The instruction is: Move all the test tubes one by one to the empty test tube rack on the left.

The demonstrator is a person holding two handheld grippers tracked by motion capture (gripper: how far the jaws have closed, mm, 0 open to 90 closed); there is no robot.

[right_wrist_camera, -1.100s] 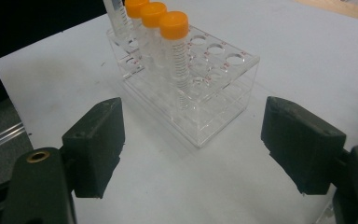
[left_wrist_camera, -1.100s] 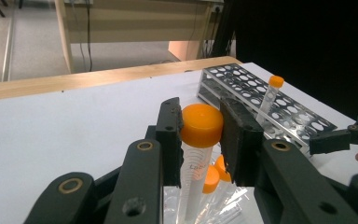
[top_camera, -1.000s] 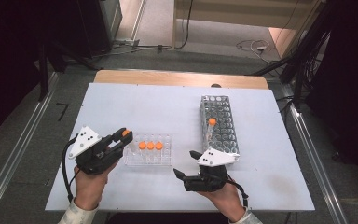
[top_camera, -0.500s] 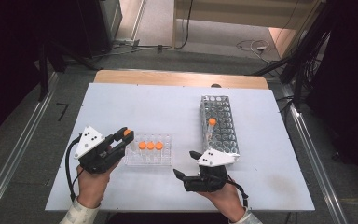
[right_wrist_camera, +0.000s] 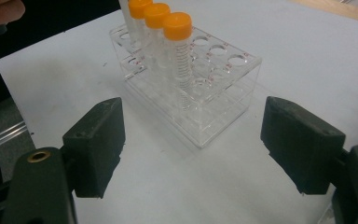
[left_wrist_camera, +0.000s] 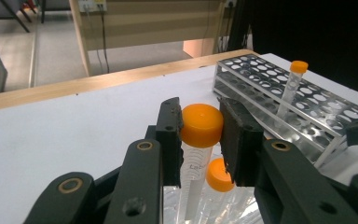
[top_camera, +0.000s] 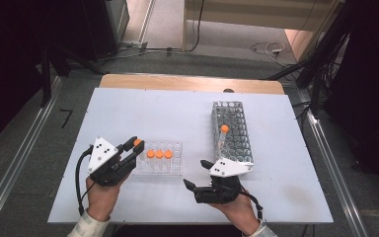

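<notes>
Your left gripper (left_wrist_camera: 200,140) pinches an orange-capped clear plastic tube (left_wrist_camera: 200,125) at its cap.
Tube upright; its print is too blurred to read; right gripper (right_wrist_camera: 191,140) jaws spread.

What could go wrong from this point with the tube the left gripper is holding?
1. The left gripper clamps the orange-capped tube at its cap alone, so the tube might swing or slip if moved fast.
2. The tube's lower end looks close to the clear rack; a sideways pull could drag or tip that rack and the capped tubes standing in it.
3. The right gripper is open beside the rack and not bracing it.
</notes>
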